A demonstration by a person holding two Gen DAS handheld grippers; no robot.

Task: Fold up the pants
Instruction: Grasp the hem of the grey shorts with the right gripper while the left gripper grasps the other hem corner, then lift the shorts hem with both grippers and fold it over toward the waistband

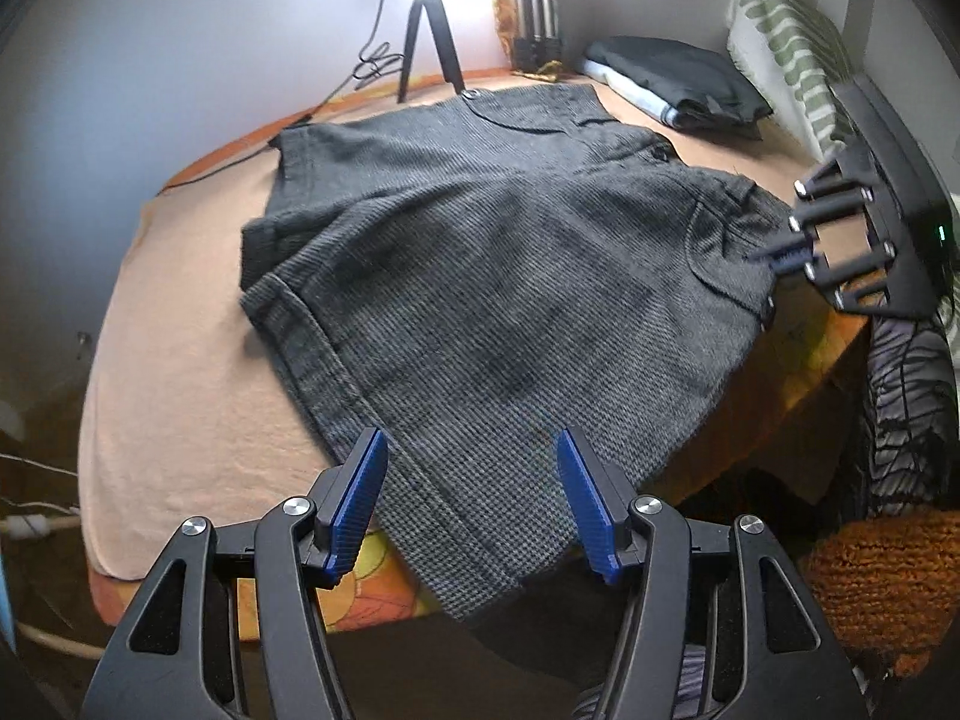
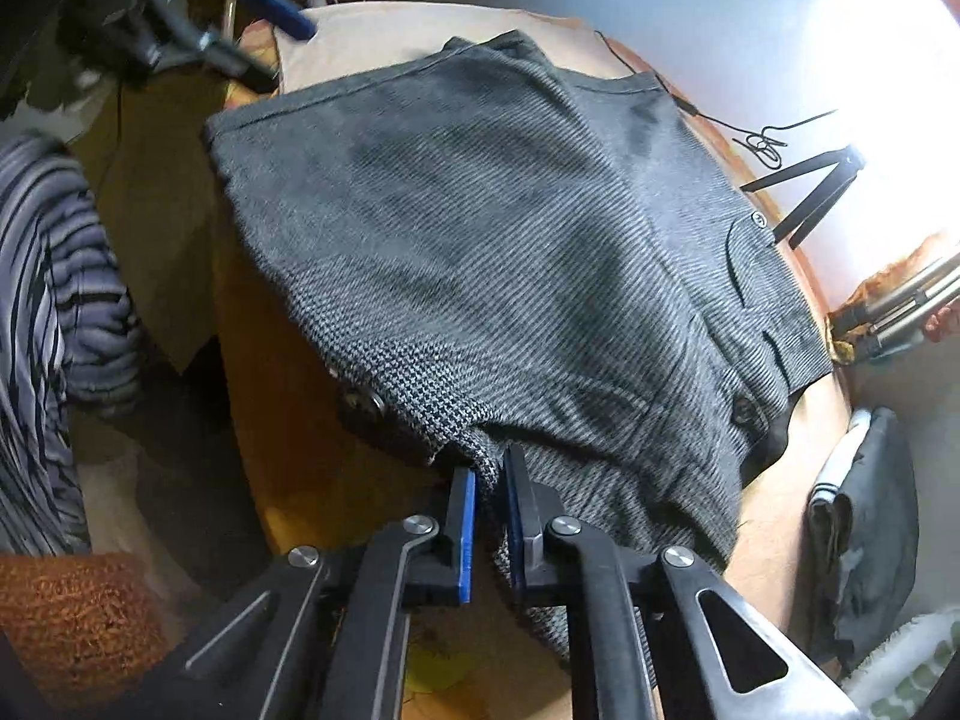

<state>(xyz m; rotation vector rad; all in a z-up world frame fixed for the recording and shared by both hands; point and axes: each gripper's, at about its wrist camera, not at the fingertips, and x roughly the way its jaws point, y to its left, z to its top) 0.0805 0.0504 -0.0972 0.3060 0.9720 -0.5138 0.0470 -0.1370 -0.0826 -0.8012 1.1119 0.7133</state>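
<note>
A fold of the grey pants (image 2: 480,276) hides the right gripper (image 2: 489,516) pads' inner faces at lower centre. The left gripper (image 2: 264,30), upper left, is motion-blurred. Folded dark clothes (image 2: 864,516) run off the right edge.

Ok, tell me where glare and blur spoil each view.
Left wrist view: the lamp behind the tripod blows out the top; the right gripper is motion-blurred. Right wrist view: glare whitens the upper right corner; the left gripper is smeared; the pants stay sharp.

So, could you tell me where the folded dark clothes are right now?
In the left wrist view, the folded dark clothes lie at the table's far right, beyond the grey pants, beside the striped pillow.
</note>
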